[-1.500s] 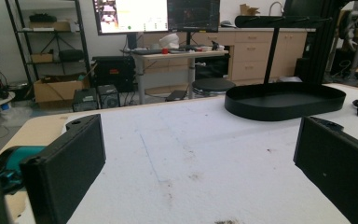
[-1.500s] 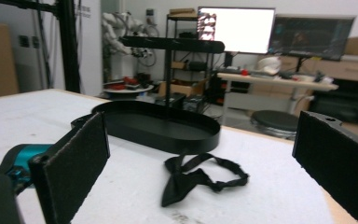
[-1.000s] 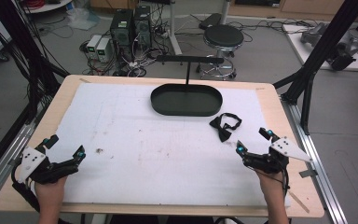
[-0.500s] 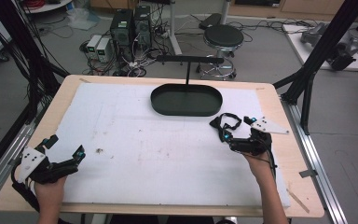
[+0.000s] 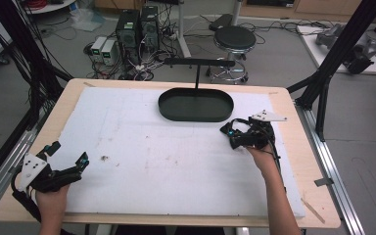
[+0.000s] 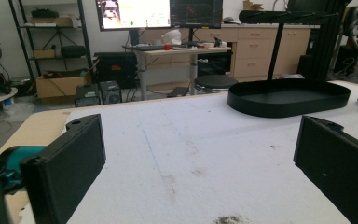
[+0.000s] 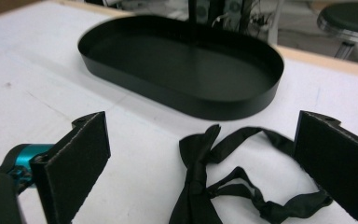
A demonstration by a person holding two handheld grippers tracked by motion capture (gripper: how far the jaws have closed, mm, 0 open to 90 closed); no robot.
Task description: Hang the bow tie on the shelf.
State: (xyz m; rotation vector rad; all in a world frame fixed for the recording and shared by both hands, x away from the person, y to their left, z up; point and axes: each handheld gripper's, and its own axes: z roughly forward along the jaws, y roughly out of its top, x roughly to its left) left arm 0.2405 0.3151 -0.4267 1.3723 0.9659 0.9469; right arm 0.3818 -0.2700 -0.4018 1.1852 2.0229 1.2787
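Observation:
A black bow tie (image 7: 196, 179) lies flat on the white foam mat, just in front of a black oval tray (image 7: 177, 95). My right gripper (image 7: 203, 140) is open and low over the mat, one jaw on each side of the bow tie, touching nothing. In the high view the right gripper (image 5: 231, 133) sits right of the tray (image 5: 196, 119) and covers most of the bow tie. At the mat's near left corner my left gripper (image 5: 68, 152) rests open, nothing between its jaws (image 6: 200, 154).
A T-shaped black stand (image 5: 199, 62) rises from the tray's far side. White foam mat (image 5: 152, 161) covers the wooden table, with small dark specks (image 5: 103, 157) near the left gripper. Black frame posts stand at both table sides; a stool and computers lie beyond.
My right gripper has moved forward and left from the table's near right edge to the bow tie, now straddling it. The left gripper has stayed put.

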